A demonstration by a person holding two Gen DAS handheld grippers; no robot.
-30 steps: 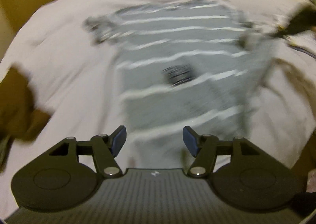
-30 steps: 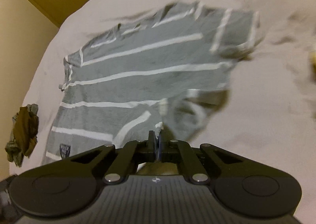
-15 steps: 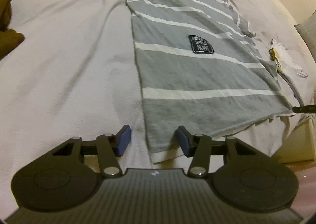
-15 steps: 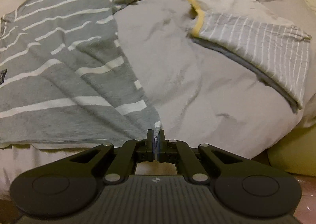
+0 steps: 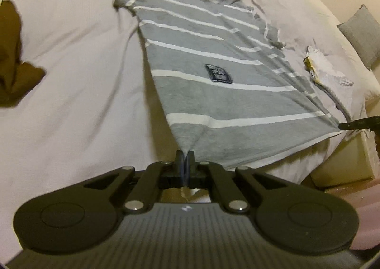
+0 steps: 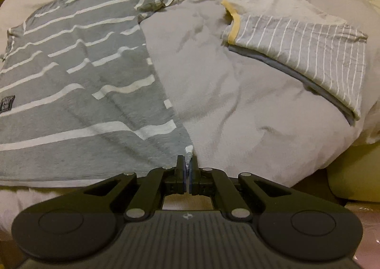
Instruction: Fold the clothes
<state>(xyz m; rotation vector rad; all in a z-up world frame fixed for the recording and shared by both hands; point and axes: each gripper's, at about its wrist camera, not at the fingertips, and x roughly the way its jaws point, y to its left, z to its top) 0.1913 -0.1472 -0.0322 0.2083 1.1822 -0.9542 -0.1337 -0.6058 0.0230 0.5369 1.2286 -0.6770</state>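
1. Grey striped T-shirt (image 5: pixel 213 60) is spread flat on the bed (image 5: pixel 71 79) — hem nearest.
2. Hem corners are pinched by left gripper (image 5: pixel 184 162) and right gripper (image 6: pixel 187 167) (both clamped).
3. Soft, light, limp cloth — best gripped at corners.

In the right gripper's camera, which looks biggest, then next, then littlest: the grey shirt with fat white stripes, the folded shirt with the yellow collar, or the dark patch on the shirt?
1. The grey striped shirt, though it lies nearer the camera.
2. The folded yellow-collared shirt.
3. The dark patch, partly cut off at the picture's edge.
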